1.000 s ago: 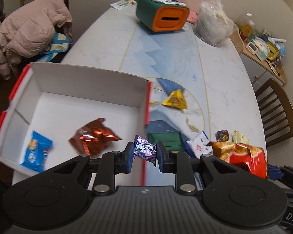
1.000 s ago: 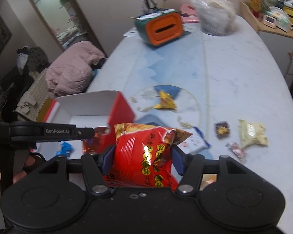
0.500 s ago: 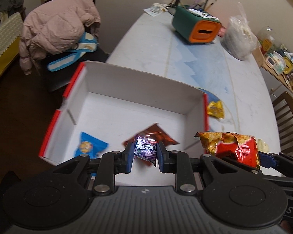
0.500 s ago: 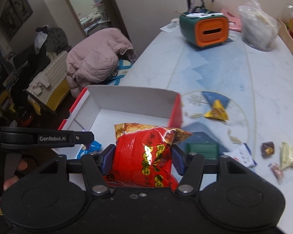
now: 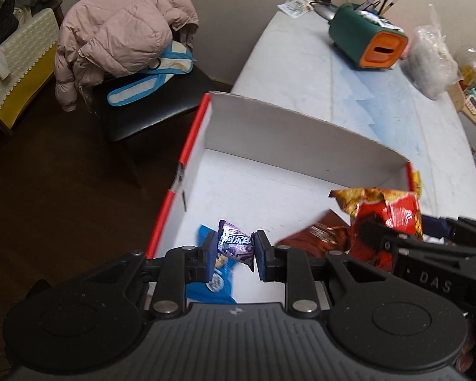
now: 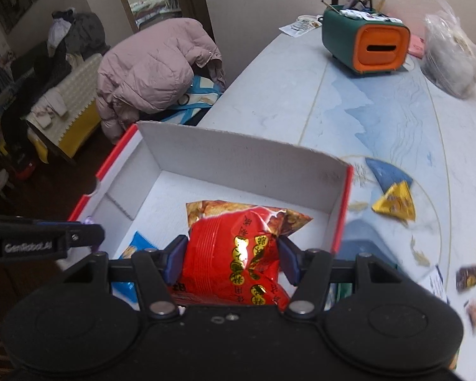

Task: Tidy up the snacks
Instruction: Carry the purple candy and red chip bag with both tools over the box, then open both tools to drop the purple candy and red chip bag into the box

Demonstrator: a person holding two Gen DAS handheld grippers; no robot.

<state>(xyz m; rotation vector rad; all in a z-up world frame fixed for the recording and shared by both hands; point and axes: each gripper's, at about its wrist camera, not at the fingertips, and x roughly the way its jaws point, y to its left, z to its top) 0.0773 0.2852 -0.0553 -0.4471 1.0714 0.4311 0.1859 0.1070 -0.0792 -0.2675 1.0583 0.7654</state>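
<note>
My left gripper (image 5: 234, 250) is shut on a small purple candy packet (image 5: 234, 243), held above the near left part of the white box with red edges (image 5: 288, 133). A blue snack packet (image 5: 219, 282) and a brown foil packet (image 5: 317, 236) lie in the box. My right gripper (image 6: 231, 258) is shut on a red chip bag (image 6: 238, 254), held over the box's (image 6: 238, 158) near right part; the bag also shows in the left wrist view (image 5: 387, 219). The left gripper's side shows at the right wrist view's left (image 6: 47, 241).
A yellow triangular packet (image 6: 395, 203) and several small snacks (image 6: 466, 277) lie on the marble table (image 6: 380, 111) right of the box. A green-orange organizer (image 6: 365, 46) and a plastic bag (image 6: 450, 60) stand at the far end. A chair with a pink coat (image 5: 123, 28) is left.
Both grippers have moved left over the box with their packets. The red bag now hangs inside the box's right wall; the purple candy is over the blue packet.
</note>
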